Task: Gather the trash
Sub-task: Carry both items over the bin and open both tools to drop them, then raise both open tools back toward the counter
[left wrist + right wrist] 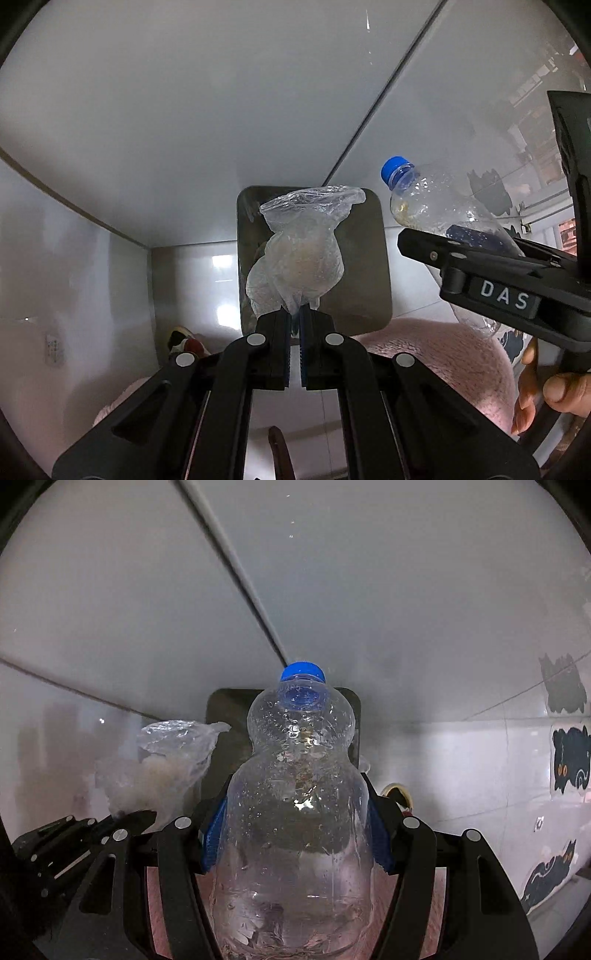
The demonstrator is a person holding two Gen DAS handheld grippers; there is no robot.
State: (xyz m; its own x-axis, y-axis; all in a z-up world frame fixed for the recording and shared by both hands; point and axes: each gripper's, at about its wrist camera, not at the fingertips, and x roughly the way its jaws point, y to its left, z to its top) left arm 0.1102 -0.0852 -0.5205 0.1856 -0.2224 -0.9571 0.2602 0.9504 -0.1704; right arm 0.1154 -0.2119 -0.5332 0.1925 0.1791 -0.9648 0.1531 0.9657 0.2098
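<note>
My left gripper [295, 317] is shut on the twisted end of a crumpled clear plastic bag [299, 251]. The bag hangs over a dark square bin [364, 266] with rounded corners on the floor below. On the right of this view, my right gripper [495, 221] holds a clear plastic bottle [432, 206] with a blue cap. In the right wrist view the bottle [295, 794] fills the space between the blue pads, with my right gripper [295, 834] shut on its body, cap toward the bin [221, 709]. The bag [166, 760] and left gripper [125, 818] sit at the left.
Pale glossy floor tiles with dark grout lines [369, 122] lie beneath. Pink fuzzy fabric [443, 354] and a person's hand [546, 387] are near the bin. A shoe [184, 343] lies at the left. Black cat stickers [569, 760] mark the right wall.
</note>
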